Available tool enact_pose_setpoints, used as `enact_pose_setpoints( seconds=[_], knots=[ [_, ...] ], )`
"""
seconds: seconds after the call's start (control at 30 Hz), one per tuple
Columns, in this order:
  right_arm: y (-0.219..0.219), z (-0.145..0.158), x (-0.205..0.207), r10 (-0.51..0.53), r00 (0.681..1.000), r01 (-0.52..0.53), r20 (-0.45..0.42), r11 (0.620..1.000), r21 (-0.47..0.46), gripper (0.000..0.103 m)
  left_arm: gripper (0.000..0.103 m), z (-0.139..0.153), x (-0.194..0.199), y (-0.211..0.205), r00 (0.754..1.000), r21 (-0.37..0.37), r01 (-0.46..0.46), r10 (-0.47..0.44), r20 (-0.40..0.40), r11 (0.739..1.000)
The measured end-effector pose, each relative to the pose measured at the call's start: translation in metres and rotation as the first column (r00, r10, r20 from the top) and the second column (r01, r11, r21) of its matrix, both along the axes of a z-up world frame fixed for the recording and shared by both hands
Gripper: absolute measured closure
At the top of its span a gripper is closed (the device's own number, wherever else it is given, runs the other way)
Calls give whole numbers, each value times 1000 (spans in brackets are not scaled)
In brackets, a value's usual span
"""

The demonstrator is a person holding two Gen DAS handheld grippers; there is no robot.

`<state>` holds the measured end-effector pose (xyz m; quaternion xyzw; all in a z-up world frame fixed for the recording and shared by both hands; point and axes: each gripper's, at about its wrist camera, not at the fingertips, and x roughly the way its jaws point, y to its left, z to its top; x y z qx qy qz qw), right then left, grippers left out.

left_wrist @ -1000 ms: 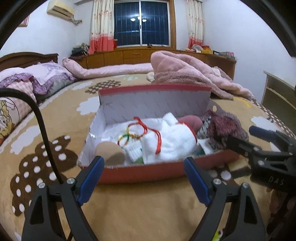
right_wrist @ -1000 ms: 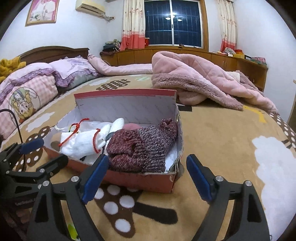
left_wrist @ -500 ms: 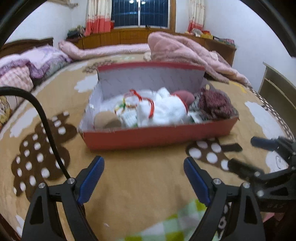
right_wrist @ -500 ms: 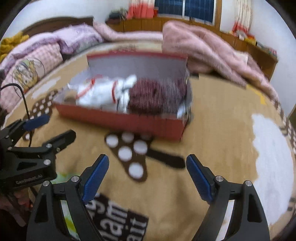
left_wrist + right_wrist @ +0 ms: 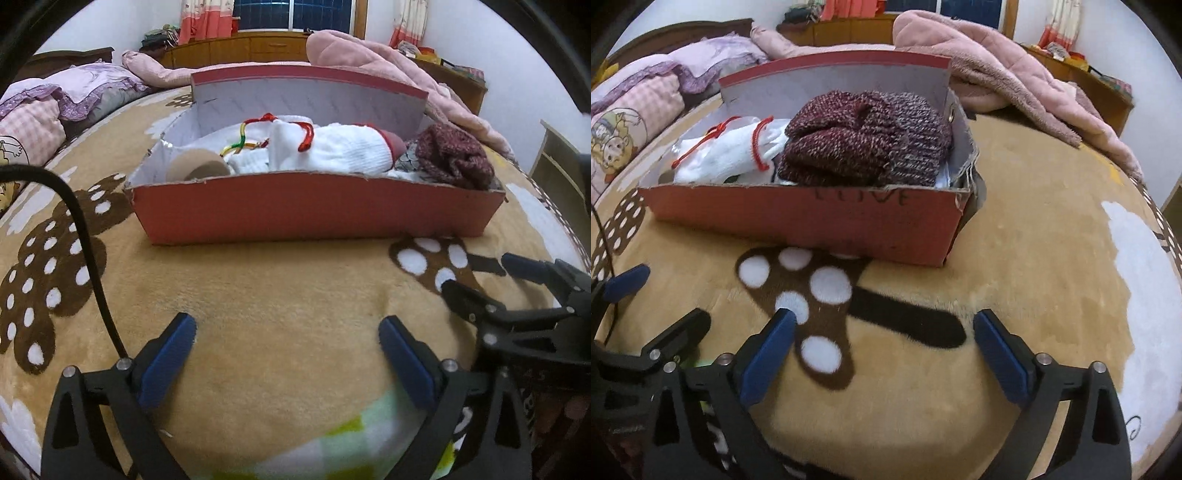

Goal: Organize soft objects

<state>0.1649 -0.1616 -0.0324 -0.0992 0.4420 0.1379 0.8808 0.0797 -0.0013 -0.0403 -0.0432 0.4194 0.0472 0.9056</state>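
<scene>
Evidently the soft things already lie packed in the shallow red cardboard box (image 5: 317,206) with its pale grey lining and raised back flap; the maroon-and-grey knitted woollen garment (image 5: 864,140) fills its right end, bunched and bulging above the rim; the white knitted gloves with red cuffs and red cord (image 5: 332,151) lie in the middle, touching the knit; a tan cardboard roll (image 5: 195,168) sits at the left end. I judge the knit light, limp and stretchy, so it should sag from any single pinch; a deep bite into the thick folded middle looks safer than the loose edge; the gloves are lighter still and their cord may snag on neighbours; nothing looks fragile or slippery; the box wall seems thin and a little torn at its right corner, so it would likely buckle if squeezed hard, and is better taken at the long rim near a corner. Both tools stand apart from the box, over the tan plush blanket with brown spotted mushroom shapes (image 5: 923,387); the left gripper (image 5: 286,356) has just spread its blue-padded jaws wide with nothing between them; the right gripper (image 5: 884,350) likewise has just widened, bare. Behind, a crumpled pink fleece blanket (image 5: 997,74) lies near the box's far side.
</scene>
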Motion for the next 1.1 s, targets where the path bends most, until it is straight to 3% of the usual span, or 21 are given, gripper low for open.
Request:
enact_pose_setpoints(
  seconds=[1.1],
  knots=[
    [-1, 0, 0, -54, 997, 54, 57, 999, 0, 5, 2, 0, 5, -1, 1000, 20, -21, 20, 16, 1000]
  ],
)
